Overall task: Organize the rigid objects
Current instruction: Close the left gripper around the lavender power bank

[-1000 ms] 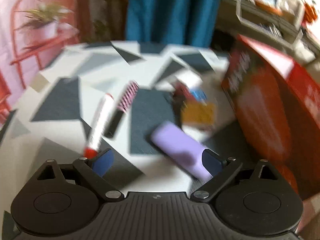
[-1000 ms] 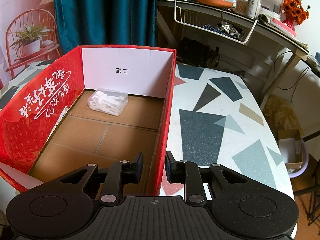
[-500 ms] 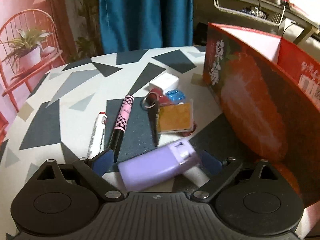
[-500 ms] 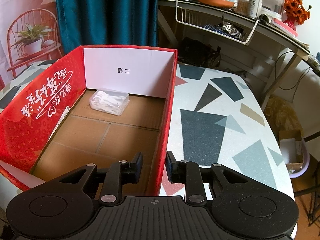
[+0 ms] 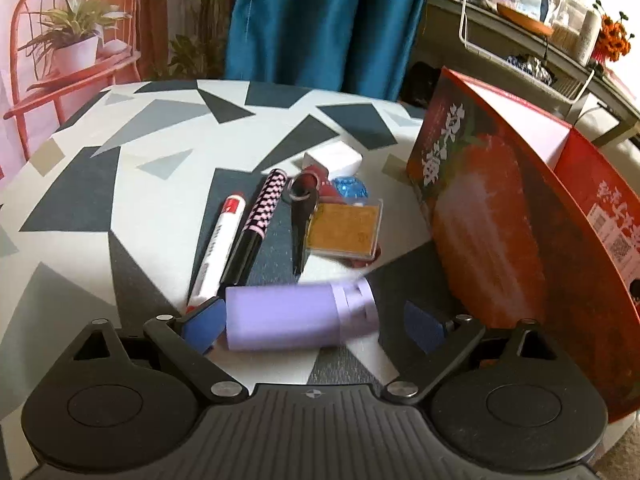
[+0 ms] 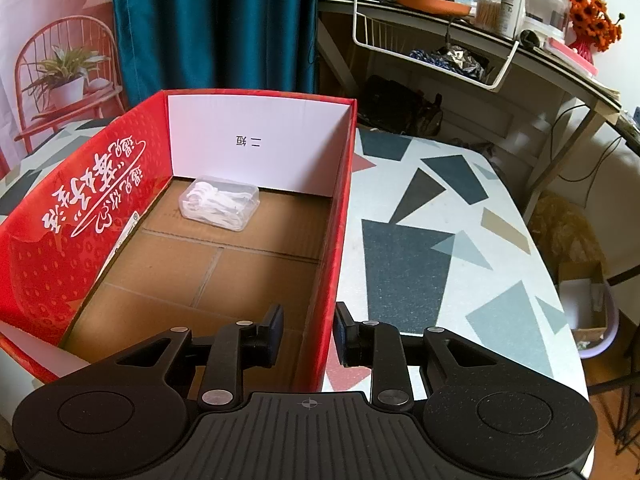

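Observation:
In the left wrist view a purple cylindrical case (image 5: 300, 316) lies crosswise on the table between the fingers of my open left gripper (image 5: 314, 322); its left end is at the left pad and its cap end stops short of the right pad. Beyond it lie a white marker (image 5: 218, 248), a pink-and-black pen (image 5: 256, 228), a black key on a ring (image 5: 300, 220), an amber card case (image 5: 344, 230), a blue gem (image 5: 352, 190) and a white eraser (image 5: 332, 158). My right gripper (image 6: 308, 334) is shut on the right wall of the red cardboard box (image 6: 336, 248).
The red box (image 5: 500, 240) stands right of the pile. Inside it lies a clear plastic case of white picks (image 6: 220, 202) near the far wall. The patterned table (image 6: 420, 248) extends right of the box. A cluttered shelf and a wire basket (image 6: 436, 56) stand behind.
The left gripper swung and closed in on the purple case, which now lies crosswise between the fingers. The right gripper has stayed clamped on the box wall.

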`<state>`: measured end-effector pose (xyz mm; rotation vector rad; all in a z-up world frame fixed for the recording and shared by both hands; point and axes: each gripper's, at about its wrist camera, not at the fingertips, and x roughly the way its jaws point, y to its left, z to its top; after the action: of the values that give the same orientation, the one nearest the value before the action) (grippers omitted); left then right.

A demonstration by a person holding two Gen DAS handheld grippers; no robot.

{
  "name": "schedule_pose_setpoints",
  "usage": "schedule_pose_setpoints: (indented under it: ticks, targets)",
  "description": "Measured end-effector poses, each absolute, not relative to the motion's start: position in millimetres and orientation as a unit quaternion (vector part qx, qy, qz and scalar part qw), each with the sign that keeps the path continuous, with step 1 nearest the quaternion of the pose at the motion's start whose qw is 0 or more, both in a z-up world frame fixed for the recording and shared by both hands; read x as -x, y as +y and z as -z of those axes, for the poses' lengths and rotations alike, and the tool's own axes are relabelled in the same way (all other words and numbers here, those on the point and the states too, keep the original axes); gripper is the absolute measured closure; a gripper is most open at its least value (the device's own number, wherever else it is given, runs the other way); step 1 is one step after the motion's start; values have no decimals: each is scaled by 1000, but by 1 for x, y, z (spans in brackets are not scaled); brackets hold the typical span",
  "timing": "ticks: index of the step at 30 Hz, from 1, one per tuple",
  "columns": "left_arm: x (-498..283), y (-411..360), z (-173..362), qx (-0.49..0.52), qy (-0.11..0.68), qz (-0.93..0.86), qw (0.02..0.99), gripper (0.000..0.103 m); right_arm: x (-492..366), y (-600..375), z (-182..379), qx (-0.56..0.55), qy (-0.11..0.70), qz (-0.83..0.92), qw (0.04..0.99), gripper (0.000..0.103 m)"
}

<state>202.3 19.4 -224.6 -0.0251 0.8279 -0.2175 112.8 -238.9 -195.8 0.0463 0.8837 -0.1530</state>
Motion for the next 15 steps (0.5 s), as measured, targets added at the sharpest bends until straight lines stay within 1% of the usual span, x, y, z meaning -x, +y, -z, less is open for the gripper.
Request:
schedule_pose_setpoints:
  ticks: [5, 11, 15]
  targets:
    - [-216, 22, 226, 29, 406, 110, 907, 8, -113, -238, 196, -21, 427, 74, 901, 77]
    - [-204, 8, 230, -49, 396, 118, 909, 8, -112, -239, 197, -23, 427, 74, 901, 77]
    - [-205, 4, 234, -68, 399, 110, 908, 9, -112, -239, 197, -22, 427, 74, 901, 77]
